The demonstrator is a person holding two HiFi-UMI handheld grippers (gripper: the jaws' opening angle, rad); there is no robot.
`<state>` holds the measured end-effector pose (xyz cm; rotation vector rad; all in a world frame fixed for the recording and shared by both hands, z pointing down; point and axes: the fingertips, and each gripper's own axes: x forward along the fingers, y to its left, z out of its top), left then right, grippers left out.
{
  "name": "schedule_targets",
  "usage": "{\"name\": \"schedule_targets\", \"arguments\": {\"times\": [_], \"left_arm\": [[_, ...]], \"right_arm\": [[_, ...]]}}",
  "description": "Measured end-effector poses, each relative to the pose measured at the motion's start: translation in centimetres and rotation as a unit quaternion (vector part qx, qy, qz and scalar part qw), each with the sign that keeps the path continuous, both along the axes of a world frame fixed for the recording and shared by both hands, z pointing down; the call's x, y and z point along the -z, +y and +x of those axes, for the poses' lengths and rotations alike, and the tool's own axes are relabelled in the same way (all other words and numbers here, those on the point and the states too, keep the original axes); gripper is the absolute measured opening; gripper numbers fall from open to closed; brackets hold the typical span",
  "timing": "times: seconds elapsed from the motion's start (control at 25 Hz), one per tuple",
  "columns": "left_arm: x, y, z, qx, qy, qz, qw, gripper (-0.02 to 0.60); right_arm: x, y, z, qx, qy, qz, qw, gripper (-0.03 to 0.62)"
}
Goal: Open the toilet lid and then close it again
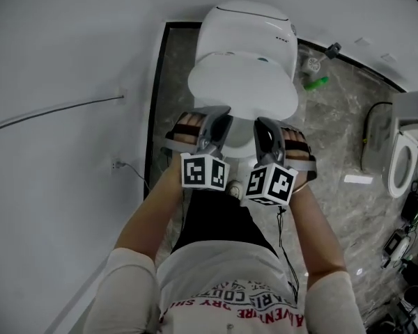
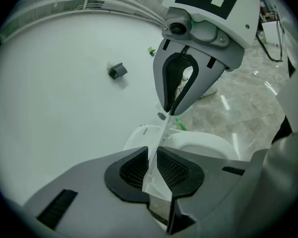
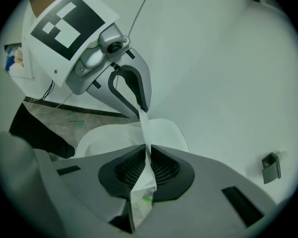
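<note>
In the head view a white toilet [image 1: 247, 26] stands against the wall, its lid [image 1: 242, 89] lifted at the front off the seat [image 1: 241, 136]. My left gripper [image 1: 219, 120] and right gripper [image 1: 265, 129] sit side by side at the lid's front edge. In the left gripper view my left gripper [image 2: 153, 168] is shut on the thin white lid edge [image 2: 164, 133], with the seat [image 2: 203, 143] below. The right gripper view shows my right gripper [image 3: 149, 170] pinching the same lid edge [image 3: 145, 130] above the seat [image 3: 104, 138].
A grey wall with a socket and cable [image 1: 115, 164] runs along the left. On the marble floor lie a green item [image 1: 317, 83] beside the toilet and a loose toilet seat [image 1: 404, 162] at far right. A small dark wall fitting [image 2: 117, 71] shows on the wall.
</note>
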<state>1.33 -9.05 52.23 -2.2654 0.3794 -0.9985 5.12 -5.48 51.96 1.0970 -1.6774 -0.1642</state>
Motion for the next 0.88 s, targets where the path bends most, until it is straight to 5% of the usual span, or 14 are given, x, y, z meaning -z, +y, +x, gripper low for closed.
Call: {"name": "schedule_targets", "arguments": {"times": [0.2, 0.88], "left_arm": [[2.7, -3.3, 1.9, -0.026, 0.006, 0.020, 0.9994, 0.060], [8.2, -16.3, 9.2, -0.085, 0.048, -0.025, 0.9949, 0.063]], "right_arm": [[2.6, -3.4, 1.9, -0.009, 0.015, -0.017, 1.000, 0.037], [8.5, -16.9, 9.5, -0.103, -0.040, -0.027, 0.994, 0.037]]}}
